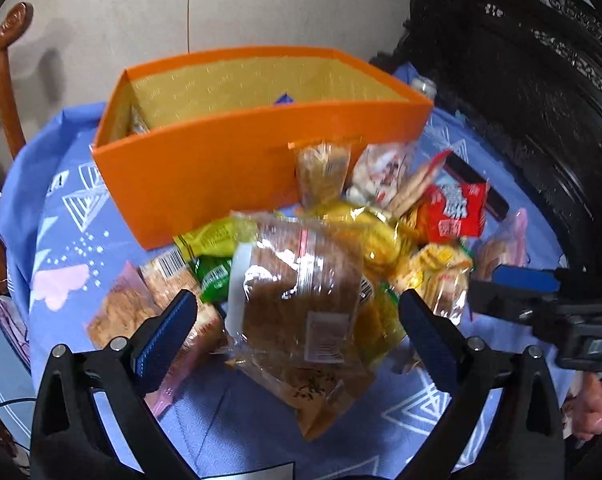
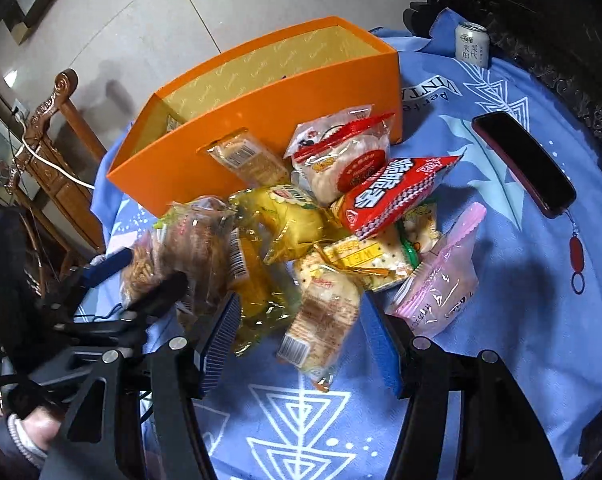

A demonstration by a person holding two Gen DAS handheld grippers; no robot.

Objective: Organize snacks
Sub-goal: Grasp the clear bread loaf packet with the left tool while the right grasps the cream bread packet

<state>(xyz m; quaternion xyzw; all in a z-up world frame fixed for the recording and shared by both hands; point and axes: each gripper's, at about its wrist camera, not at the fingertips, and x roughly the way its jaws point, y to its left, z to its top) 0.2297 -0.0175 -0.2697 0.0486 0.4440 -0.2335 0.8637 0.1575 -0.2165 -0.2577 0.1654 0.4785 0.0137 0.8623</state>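
An orange box with a yellow lining stands open on the blue cloth; a packet or two show inside it. In front of the box lies a heap of snack packets. My left gripper is open wide just above a big clear bag of brown bread, one finger on each side and not touching it. My right gripper is open around a pale cracker packet, with gaps at both pads. A red packet, yellow packets and a pink bag lie close by.
A white drinks can stands at the far right of the blue cloth. A dark red phone-like case lies right of the heap. Dark carved furniture borders the right side, a wooden chair the left.
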